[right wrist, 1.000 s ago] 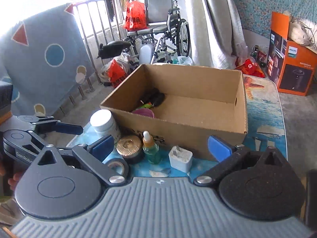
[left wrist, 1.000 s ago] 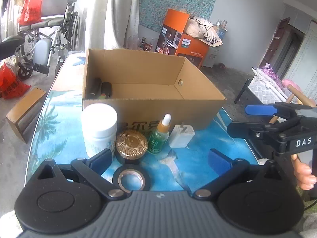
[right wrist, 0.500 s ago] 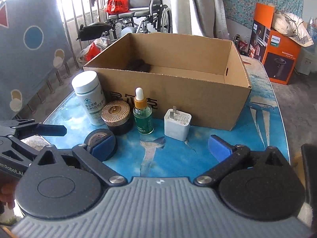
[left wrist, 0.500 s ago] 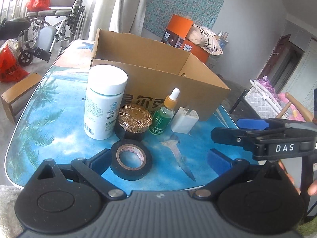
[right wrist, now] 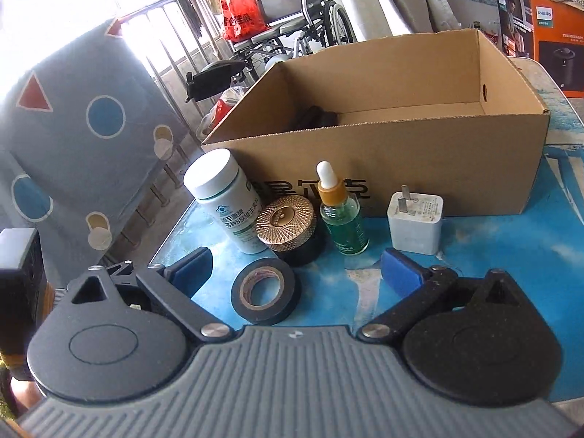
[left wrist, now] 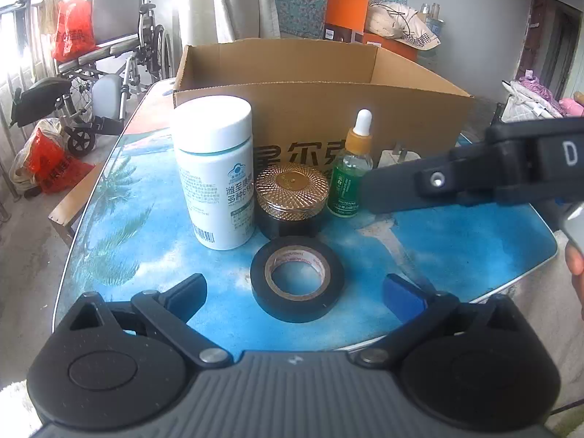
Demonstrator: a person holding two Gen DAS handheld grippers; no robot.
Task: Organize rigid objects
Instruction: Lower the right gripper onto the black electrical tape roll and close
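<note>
A black tape roll [left wrist: 297, 279] lies flat on the blue table, between the fingers of my open left gripper [left wrist: 295, 294] but untouched. Behind it stand a white bottle [left wrist: 215, 171], a gold-lidded jar [left wrist: 292, 197], a green dropper bottle [left wrist: 352, 179] and a white charger [right wrist: 416, 222], all in front of the cardboard box [left wrist: 328, 109]. My right gripper [right wrist: 295, 272] hovers low over the same tape roll [right wrist: 266, 290]. Its jaws are closing, and the pads touch nothing. In the left wrist view it reaches in from the right and hides most of the charger.
Dark objects [right wrist: 314, 116] lie in the box's far left corner. The table's rounded edge [left wrist: 511, 281] runs close on the right. A wheelchair [left wrist: 120, 47], red bags and a railing stand beyond the table on the left; an orange carton [right wrist: 540, 36] is at the back.
Both grippers have sunk toward the table and come closer to the row of objects. The right gripper now crosses in front of the charger in the left wrist view, and its jaws have narrowed a little.
</note>
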